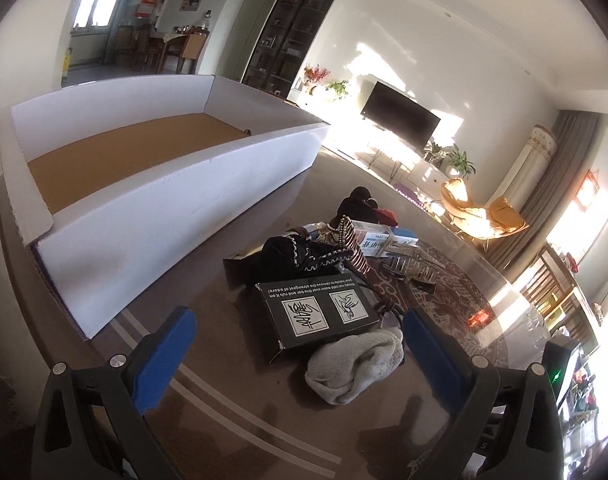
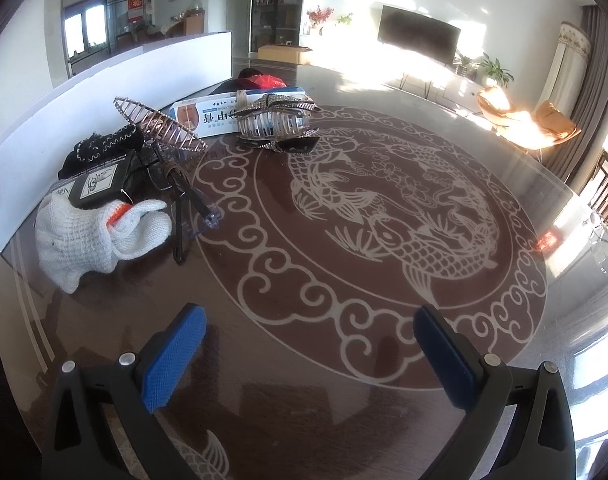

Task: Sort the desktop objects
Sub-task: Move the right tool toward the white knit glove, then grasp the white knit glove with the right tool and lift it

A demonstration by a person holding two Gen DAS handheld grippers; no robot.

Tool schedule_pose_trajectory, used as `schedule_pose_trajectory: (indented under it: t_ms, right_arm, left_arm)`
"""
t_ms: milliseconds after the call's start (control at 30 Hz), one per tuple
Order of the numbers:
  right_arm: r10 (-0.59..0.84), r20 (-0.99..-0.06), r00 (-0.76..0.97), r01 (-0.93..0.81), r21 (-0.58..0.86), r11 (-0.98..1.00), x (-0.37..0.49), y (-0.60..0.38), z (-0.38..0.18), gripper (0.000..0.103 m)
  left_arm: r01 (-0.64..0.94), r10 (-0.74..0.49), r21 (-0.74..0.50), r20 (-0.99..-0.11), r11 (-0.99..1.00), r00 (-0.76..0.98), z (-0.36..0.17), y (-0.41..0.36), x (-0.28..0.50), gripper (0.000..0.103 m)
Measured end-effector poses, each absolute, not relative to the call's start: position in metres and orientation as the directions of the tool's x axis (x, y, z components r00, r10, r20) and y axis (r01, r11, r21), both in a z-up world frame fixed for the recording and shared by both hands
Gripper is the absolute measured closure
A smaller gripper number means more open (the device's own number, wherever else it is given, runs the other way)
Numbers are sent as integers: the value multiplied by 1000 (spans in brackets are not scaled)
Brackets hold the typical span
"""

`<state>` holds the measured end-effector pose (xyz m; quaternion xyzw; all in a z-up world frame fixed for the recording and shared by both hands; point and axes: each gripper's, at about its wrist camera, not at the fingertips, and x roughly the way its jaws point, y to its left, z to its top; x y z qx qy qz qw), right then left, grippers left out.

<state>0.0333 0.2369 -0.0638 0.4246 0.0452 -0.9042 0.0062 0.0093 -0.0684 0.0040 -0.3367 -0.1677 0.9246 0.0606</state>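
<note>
Left wrist view: left gripper (image 1: 299, 344) jaws apart, empty, white glove (image 1: 354, 364) lower centre, between the fingertips; black box (image 1: 318, 316) touches it just above. Judgement: close on glove only, lift clear, drop into white tray (image 1: 175, 216) upper left. Right gripper (image 2: 310, 350) also apart, glove (image 2: 99, 232) well left of it

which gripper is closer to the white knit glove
Left. The left gripper has the white knit glove right between its open fingers; the right gripper sits farther off, the glove up to its left.
</note>
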Motion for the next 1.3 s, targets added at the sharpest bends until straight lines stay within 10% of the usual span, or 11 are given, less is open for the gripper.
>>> schedule_pose_trajectory:
  t_ms: [400, 967, 1067, 1300]
  right_arm:
    - [-71, -737, -672, 38, 60, -997, 38, 257, -56, 0]
    - [-366, -734, -572, 218, 294, -930, -3, 141, -62, 0]
    - [-330, -721, -609, 245, 225, -943, -1, 137, -62, 32]
    - [-271, -751, -601, 247, 148, -958, 28, 210, -61, 37]
  left_arm:
    - [-34, 60, -50, -759, -998, -649, -26, 2, -9, 0]
    - [76, 18, -100, -714, -992, -700, 17, -87, 55, 0]
    - [43, 39, -93, -734, -995, -678, 11, -86, 52, 0]
    - [-146, 172, -111, -830, -983, -530, -15, -55, -1, 0]
